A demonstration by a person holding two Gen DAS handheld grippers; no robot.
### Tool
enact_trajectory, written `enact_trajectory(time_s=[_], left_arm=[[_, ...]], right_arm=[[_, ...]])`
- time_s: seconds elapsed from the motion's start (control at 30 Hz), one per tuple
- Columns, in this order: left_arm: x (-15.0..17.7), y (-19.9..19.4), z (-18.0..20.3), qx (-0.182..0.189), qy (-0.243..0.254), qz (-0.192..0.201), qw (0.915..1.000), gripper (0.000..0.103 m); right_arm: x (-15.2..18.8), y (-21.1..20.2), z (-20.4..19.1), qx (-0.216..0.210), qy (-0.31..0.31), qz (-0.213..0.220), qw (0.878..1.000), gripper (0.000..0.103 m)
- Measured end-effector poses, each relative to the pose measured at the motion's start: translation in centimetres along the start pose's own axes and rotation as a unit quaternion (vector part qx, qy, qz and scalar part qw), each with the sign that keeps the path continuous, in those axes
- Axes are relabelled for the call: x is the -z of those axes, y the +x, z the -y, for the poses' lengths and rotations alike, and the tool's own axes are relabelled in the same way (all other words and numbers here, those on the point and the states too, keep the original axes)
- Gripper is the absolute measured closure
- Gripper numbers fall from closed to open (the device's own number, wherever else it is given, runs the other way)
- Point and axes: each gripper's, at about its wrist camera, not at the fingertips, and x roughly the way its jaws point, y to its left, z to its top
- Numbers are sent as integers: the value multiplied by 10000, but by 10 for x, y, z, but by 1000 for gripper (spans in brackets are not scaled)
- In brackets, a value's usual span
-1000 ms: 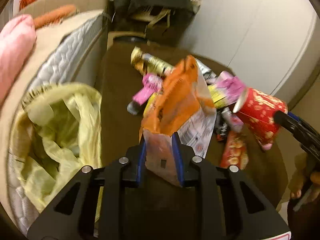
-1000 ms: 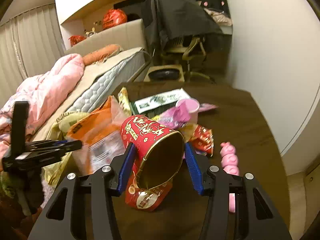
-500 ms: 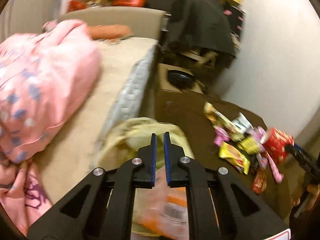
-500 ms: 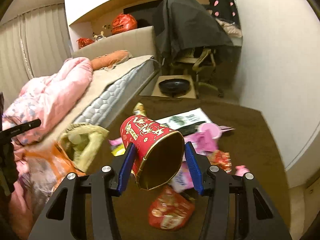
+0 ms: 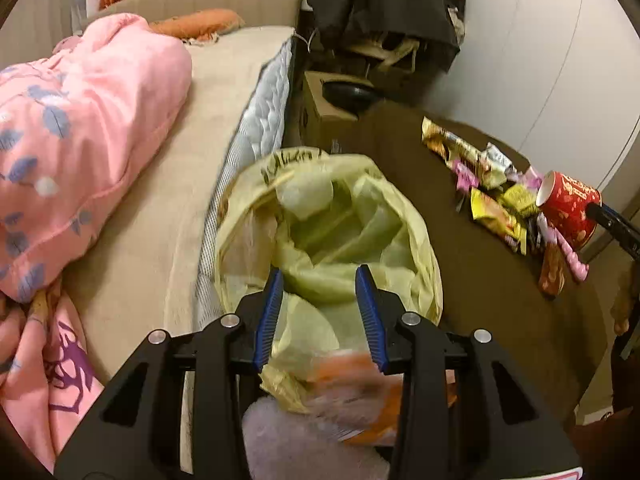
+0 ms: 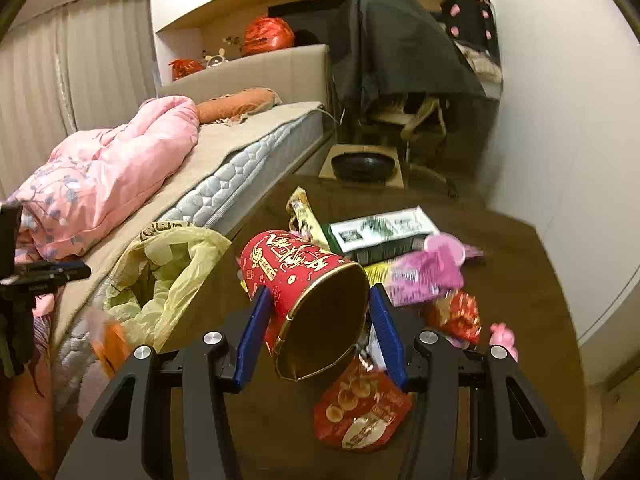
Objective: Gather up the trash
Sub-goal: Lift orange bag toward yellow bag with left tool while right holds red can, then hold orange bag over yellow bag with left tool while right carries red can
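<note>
Left tongs [image 5: 319,306] just released, jaws now spread over the yellow plastic trash bag [image 5: 332,232], blurred orange snack packet [image 5: 360,392] dropping at its near edge; right tongs [image 6: 320,330] clenched on the red printed paper cup [image 6: 304,292], next for bagging.

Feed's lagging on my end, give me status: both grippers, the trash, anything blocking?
Left gripper open above yellow trash bag; orange packet blurred at bag's near edge. Right gripper shut on red cup. Wrappers left on brown table. Nothing blocking bag mouth.
</note>
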Motion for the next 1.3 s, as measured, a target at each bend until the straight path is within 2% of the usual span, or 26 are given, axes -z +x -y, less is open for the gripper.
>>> enact_trajectory(time_s=[0.2,0.4,0.6,0.67,0.77,0.93,0.97,1.0,1.03,1.07,1.2,1.3], left_arm=[[8,-3,20,150,261,-52,9995,67],[19,7,48,312,790,-200,9962,67],[27,-2,65,1016,1310,-260,9858,66],[31,-4,72,1145,1541,-337,9808,58],[39,3,81,964,1925,-501,9753,58],[55,34,91,349,2362,-849,9674,58],[58,41,92,163,2403,-931,9661,60],[61,46,92,19,2415,-970,9655,67],[62,47,91,-38,2407,-989,9655,89],[62,49,90,-92,2363,-1025,9662,98],[52,37,81,-8,2032,-795,9759,102],[45,28,77,148,1887,-667,9797,102]], right_arm=[[4,2,7,34,105,-21,9999,55],[11,4,13,-3,202,-86,9998,55],[12,-1,20,58,295,-71,9995,55],[12,-1,22,56,337,-78,9994,55],[12,-2,23,50,323,-78,9994,55],[11,-2,20,49,231,-102,9997,55],[11,-2,18,52,211,-102,9997,55],[11,-3,17,53,190,-97,9998,55],[11,-5,14,62,167,-82,9998,55],[10,-6,14,79,140,-61,9999,55],[9,-10,10,107,125,1,9999,55],[9,-11,9,84,143,6,9999,55]])
